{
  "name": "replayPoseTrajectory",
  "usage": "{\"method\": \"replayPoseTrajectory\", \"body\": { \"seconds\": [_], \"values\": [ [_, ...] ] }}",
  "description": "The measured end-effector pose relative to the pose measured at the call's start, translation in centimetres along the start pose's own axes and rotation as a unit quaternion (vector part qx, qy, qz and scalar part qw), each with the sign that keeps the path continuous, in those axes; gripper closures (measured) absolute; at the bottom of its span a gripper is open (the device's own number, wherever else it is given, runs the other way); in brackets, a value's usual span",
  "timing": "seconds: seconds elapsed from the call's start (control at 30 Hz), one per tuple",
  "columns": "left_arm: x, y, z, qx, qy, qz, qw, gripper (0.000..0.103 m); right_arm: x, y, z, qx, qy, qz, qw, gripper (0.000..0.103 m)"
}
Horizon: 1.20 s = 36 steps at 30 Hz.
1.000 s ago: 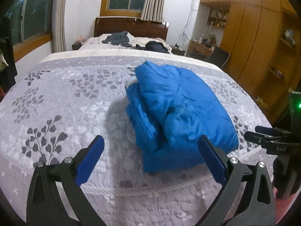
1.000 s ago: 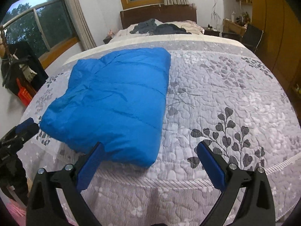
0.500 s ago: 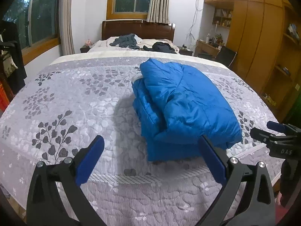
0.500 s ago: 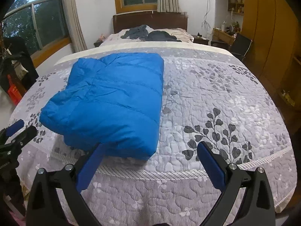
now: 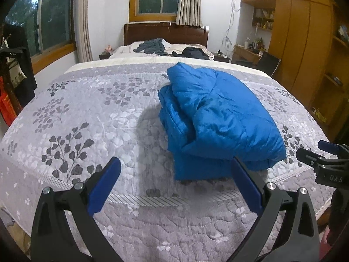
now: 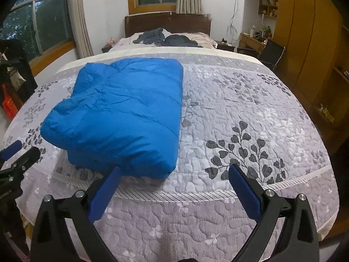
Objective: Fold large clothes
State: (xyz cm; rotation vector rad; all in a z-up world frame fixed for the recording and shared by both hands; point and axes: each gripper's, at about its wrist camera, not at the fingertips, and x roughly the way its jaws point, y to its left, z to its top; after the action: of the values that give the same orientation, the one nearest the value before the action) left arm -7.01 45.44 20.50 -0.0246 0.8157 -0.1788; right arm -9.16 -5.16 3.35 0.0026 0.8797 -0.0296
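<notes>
Left gripper hangs w/ jaws spread wide, nothing in them, off the bed's near edge. Right gripper likewise agape and empty. Blue puffer jacket sits folded into a thick rectangular bundle on the quilt, nearer the left side.

Risk: slick, springy padded fabric could puff back up and the top layer slide off; left-side layers look uneven, prob. not squared, though fisheye warp makes that hard to judge. Quilt is stitched, leaf-printed grey, soft underneath.
</notes>
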Motion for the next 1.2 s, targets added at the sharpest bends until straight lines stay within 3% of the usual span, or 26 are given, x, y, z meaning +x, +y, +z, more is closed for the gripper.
{"method": "replayPoseTrajectory", "body": {
  "seconds": [1.2],
  "values": [
    [0.86,-0.03,-0.18,0.007,0.018,0.006,0.9998,0.004,0.68,-0.60,-0.01,0.002,0.010,-0.002,1.000,0.004]
  ]
}}
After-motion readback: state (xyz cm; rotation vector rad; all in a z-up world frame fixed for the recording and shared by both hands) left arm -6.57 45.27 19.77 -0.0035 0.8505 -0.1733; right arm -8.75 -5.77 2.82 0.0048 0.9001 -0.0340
